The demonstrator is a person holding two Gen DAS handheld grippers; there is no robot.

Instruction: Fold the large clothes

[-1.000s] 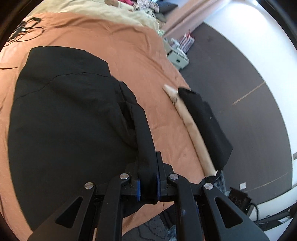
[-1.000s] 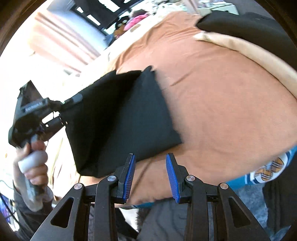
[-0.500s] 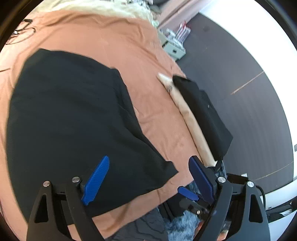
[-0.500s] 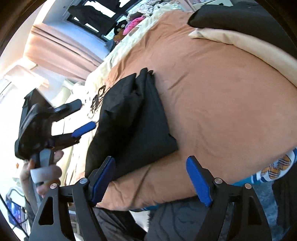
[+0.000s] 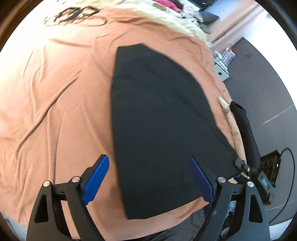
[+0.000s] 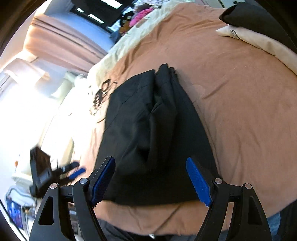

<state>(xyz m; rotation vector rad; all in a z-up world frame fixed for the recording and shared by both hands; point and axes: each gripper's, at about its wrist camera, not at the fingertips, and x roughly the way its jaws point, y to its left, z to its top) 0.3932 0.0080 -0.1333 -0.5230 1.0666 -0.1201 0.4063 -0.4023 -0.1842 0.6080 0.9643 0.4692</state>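
Left wrist view: the left gripper [image 5: 148, 178] hovers with jaws spread and empty over the black garment [image 5: 159, 118], lying flat on the bed [image 5: 55, 92]; a fold looks just laid.

Right wrist view: the right gripper [image 6: 151, 180] has its jaws spread too, over the garment's near edge; next comes regrasping an edge to fold again.

An orange-brown sheet [image 5: 55, 96] fills most of the frame. Tangled black cables [image 5: 74, 15] lie at upper left, a cream blanket [image 5: 167, 20] along the top, a black box [image 5: 269, 163] (green light showing) lower right on dark floor [image 5: 259, 77].
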